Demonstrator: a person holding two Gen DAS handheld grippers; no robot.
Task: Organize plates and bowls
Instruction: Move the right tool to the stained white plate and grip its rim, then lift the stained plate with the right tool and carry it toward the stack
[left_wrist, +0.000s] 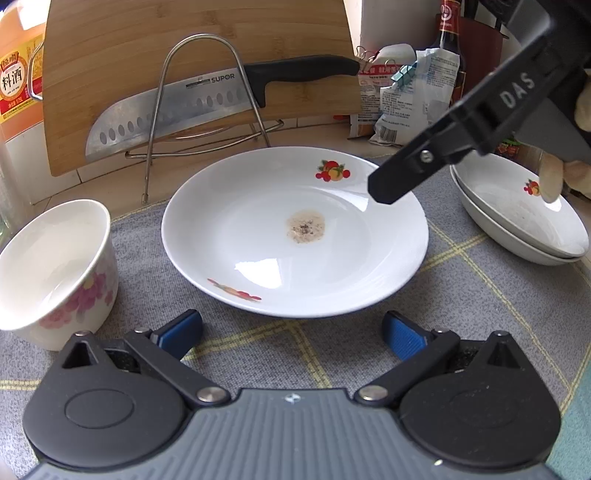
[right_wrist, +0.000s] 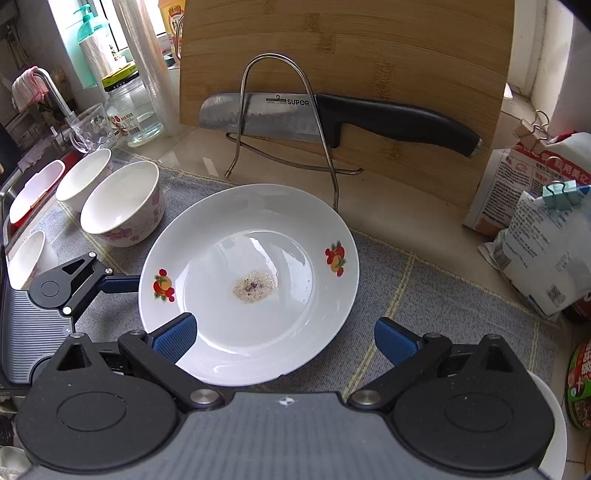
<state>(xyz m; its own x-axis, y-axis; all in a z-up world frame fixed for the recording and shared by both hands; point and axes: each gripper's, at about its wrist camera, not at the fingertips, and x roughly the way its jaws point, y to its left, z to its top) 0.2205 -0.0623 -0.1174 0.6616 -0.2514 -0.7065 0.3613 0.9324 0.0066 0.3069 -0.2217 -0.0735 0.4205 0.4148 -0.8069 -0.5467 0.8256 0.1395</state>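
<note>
Left gripper is hovering low just in front of the plate, jaws spread wide, blue ribbed pads gripping nothing, both short of the plate's near rim. Right gripper is angling down over the same plate, jaws also wide and holding nothing; its left pad is overlapping the plate's near rim in view, contact cannot be told, while the other pad is sitting off the plate over the mat. In the left view the right gripper is showing as a black finger slanting in over the plate's far-right edge.

Plate is glossy white ceramic, round and shallow, with 2 fruit decals on the rim and 1 brownish speckled residue patch at the centre. It is lying flat on a grey woven mat with yellow grid lines, covering the bench.

Left of the plate, a white bowl with pink flower print is sitting upright on the mat; the right view is showing more white bowls lined beyond it. Right of the plate, 2 matching stacked plates are nesting, gloss white, same fruit decal.

Behind the plate, a bent steel wire rack is standing, propping a steel knife with black handle against a bamboo cutting board. Clipped paper bags are sitting to the plate's right rear.
</note>
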